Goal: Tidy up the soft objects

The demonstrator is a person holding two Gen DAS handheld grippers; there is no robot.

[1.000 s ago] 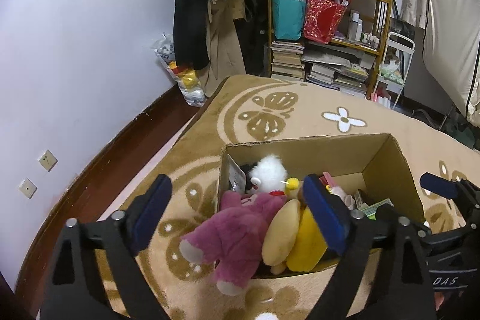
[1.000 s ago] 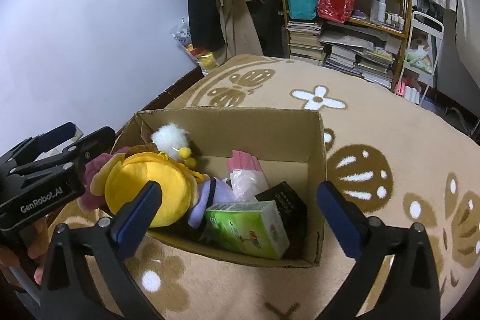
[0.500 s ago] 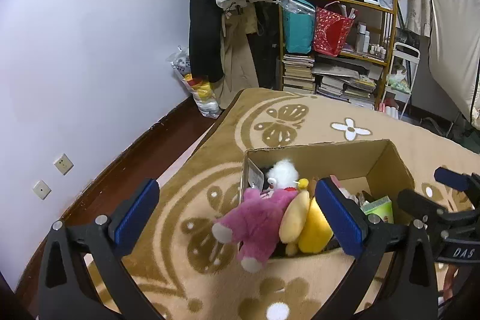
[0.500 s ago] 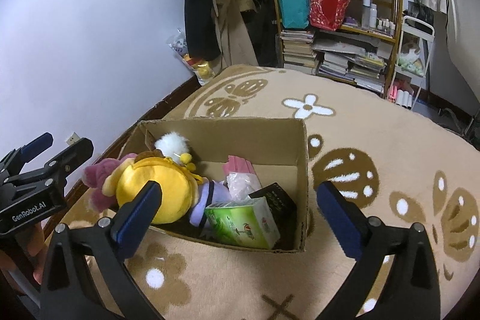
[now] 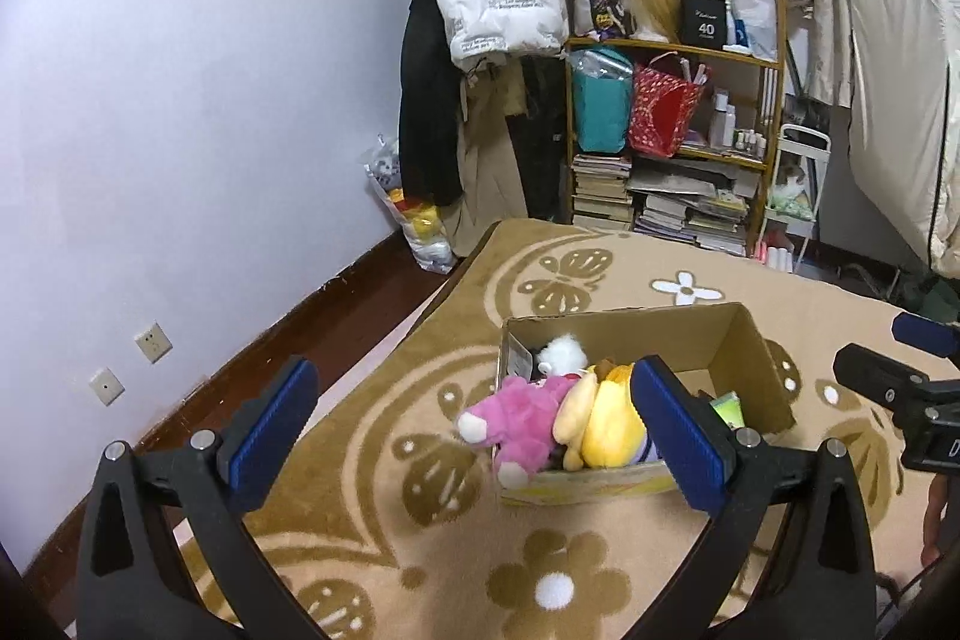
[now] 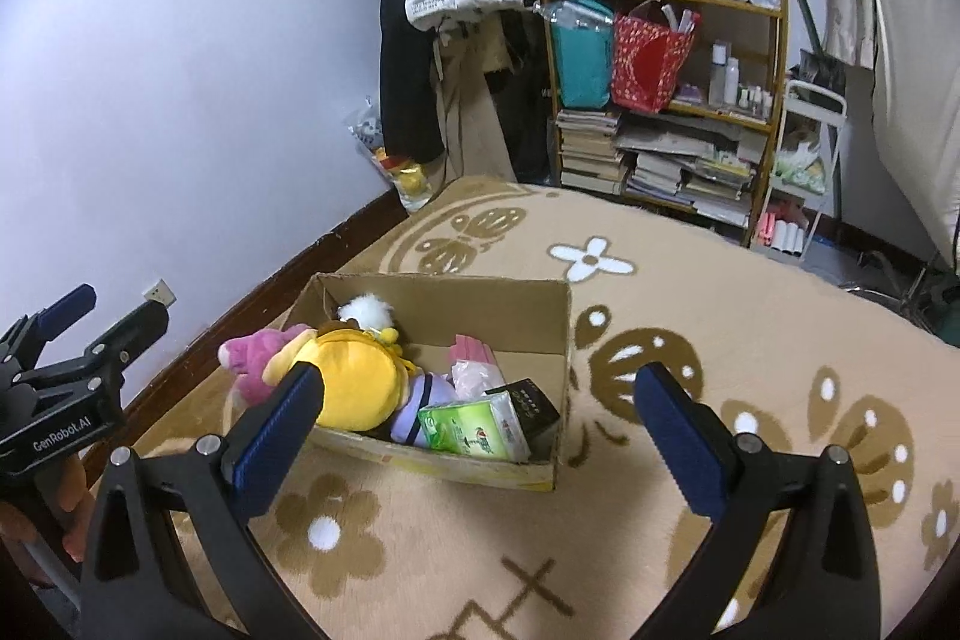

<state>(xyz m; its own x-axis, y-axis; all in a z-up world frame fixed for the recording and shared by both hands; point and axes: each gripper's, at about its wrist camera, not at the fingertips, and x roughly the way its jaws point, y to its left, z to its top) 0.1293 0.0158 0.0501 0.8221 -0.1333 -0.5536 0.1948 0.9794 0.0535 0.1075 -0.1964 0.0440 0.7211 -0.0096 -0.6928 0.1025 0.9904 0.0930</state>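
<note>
Plush toys sit ahead of and below both grippers, packed into the left end of the cardboard box (image 6: 561, 340) on the rug. Left gripper (image 5: 480, 427), jaws wide apart and empty, looks nearer the pink plush (image 5: 522, 415), whose length (legs spilling over the box's left wall) points back toward it. Right gripper (image 6: 480, 433), equally spread, faces the yellow plush (image 6: 354, 388).
</note>
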